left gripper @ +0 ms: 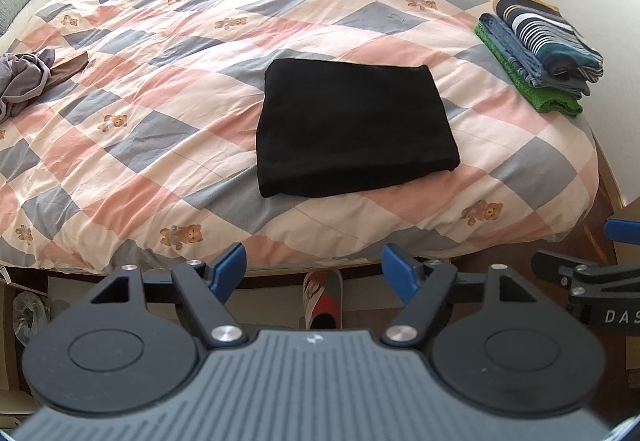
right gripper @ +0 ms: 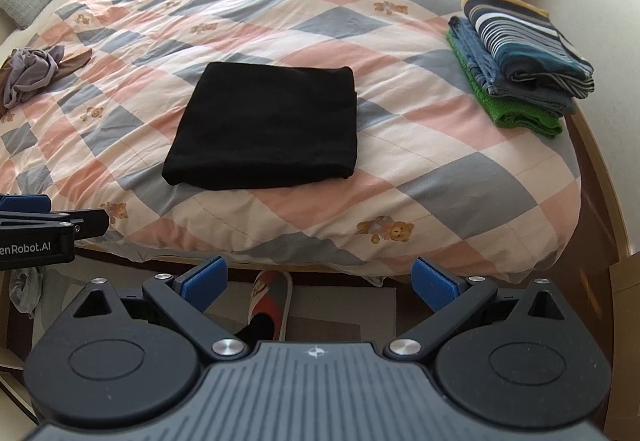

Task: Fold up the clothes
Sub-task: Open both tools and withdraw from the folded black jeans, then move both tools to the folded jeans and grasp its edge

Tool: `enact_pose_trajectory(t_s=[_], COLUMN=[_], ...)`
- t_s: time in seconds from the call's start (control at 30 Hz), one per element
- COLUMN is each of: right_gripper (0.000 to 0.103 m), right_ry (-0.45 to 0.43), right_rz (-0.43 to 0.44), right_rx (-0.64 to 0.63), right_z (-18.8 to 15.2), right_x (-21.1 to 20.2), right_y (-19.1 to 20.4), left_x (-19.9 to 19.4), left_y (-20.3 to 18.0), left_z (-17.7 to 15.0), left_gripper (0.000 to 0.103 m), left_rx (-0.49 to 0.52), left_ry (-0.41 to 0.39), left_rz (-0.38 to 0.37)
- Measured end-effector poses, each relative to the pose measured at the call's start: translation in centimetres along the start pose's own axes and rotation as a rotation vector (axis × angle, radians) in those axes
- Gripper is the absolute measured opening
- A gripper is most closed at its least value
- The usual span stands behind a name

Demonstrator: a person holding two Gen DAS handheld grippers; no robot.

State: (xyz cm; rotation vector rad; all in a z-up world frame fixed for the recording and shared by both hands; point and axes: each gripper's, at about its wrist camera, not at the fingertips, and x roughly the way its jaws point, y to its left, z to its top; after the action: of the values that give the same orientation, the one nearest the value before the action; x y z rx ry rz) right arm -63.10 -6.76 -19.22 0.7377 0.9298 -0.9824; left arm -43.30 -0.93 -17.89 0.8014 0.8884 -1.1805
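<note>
1. Two grippers off the bed's near edge: left gripper (left gripper: 313, 268) spread wide, holding nothing; right gripper (right gripper: 320, 279) likewise.
2. Folded black garment (left gripper: 354, 127) lies flat on the checked quilt (left gripper: 160, 89).
3. Folded stack (right gripper: 520, 61) sits at the quilt's right edge.

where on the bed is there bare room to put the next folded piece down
Widest bare quilt: behind the black folded garment, toward the curtains. A narrower strip lies between it and the folded stack on the right edge. The far left is taken by a crumpled pile.
</note>
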Motion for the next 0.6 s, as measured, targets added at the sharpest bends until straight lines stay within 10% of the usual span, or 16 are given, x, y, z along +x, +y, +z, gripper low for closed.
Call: enact_pose_trajectory(t_s=[0.6], right_gripper=[0.101], right_ry=[0.128], right_rz=[0.095], right_rx=[0.147], right_z=[8.2], right_x=[9.8], right_y=[-2.6], left_x=[11.7], left_y=[5.1], left_z=[10.5], left_gripper=[0.076], left_rx=[0.024], left_ry=[0.148], left_rz=[0.008])
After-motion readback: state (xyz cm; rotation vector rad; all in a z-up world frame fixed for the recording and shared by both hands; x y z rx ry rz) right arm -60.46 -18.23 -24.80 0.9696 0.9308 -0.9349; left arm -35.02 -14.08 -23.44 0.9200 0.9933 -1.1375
